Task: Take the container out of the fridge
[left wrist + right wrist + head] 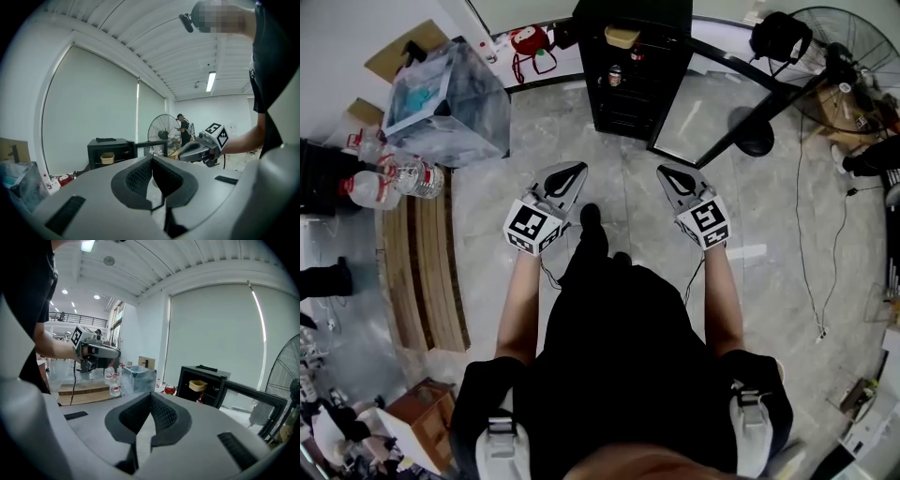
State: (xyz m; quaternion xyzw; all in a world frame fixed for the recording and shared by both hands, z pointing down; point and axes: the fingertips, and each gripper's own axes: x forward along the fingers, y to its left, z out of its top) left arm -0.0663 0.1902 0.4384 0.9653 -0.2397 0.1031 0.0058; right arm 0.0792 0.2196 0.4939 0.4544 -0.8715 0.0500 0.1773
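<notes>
A small black fridge point(628, 70) stands on the floor ahead of me with its glass door point(698, 122) swung open to the right. On its top shelf sits a tan container point(622, 36), also visible in the left gripper view point(107, 158) and the right gripper view point(198, 386). A red-capped bottle point(201, 399) stands on a lower shelf. My left gripper point(573, 172) and right gripper point(665, 174) are held side by side at waist height, well short of the fridge. Both are shut and hold nothing: the left gripper's pads point(142, 174) meet, and so do the right gripper's pads point(161, 412).
A clear plastic box point(445, 98), water bottles point(389, 178) and a wooden pallet point(427, 272) are at the left. A floor fan point(844, 47) stands at the far right, with a cable point(834, 244) trailing over the tiles. A person point(183, 129) stands far off by the fan.
</notes>
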